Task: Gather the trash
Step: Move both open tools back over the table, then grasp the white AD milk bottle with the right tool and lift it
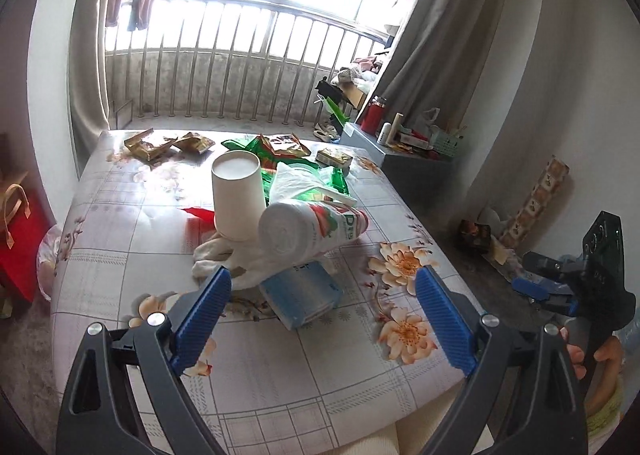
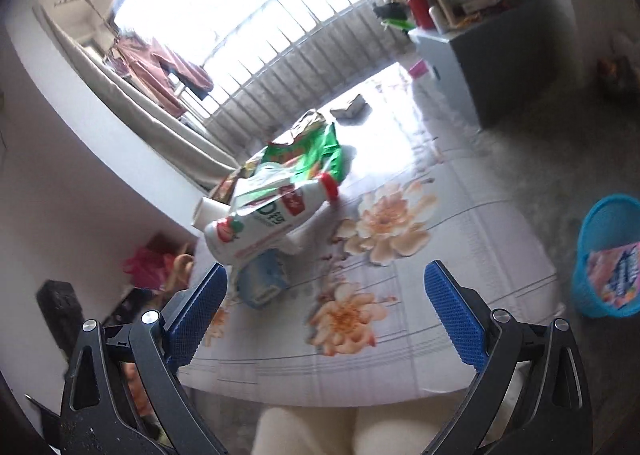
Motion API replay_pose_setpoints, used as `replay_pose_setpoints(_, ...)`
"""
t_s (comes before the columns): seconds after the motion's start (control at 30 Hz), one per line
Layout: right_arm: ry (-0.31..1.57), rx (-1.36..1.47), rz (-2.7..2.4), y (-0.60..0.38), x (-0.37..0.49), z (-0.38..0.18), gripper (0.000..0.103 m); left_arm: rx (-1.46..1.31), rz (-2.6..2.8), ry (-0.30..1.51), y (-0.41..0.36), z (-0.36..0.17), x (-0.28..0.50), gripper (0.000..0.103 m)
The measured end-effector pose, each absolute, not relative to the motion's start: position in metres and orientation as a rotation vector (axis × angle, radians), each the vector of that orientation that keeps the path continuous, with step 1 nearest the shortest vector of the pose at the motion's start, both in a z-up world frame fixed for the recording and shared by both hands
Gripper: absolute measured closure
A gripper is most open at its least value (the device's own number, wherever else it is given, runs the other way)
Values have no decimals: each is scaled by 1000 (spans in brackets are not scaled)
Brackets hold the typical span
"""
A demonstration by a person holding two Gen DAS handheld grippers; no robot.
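Black plastic gripper arms point(image 1: 120, 375) with silver screws point(image 1: 156, 319). Blue ribbed finger pads point(image 1: 444, 319). Bare fingers beside a yellow-green cuff point(image 1: 606, 411).

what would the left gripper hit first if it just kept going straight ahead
Probably the light blue packet lying between the left gripper's open fingers, at the near edge of the trash pile; the fallen yogurt bottle lies just behind it. Depth is uncertain.
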State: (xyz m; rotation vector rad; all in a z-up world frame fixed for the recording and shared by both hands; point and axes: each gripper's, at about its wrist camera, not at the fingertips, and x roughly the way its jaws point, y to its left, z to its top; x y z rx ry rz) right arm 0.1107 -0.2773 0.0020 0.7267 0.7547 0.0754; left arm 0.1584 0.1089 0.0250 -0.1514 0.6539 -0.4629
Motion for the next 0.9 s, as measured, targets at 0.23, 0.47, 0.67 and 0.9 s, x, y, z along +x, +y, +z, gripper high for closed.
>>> replay_pose_setpoints(0.23,818,1016,243,-260,167,-13,19,-165,-471,643,108,23,181,12)
replay_pose_setpoints(0.47,949,1171,308,-230,234,-53,33,-205,-480,663,108,12,204,17)
replay_pose_setpoints(0.67,1006,1314,297,-219,268,-87,36,-246,-499,686,105,7,226,27)
replay_pose_setpoints(0.9,1002,1417,295,-222,287,-106,37,-280,-516,744,96,-6,256,37)
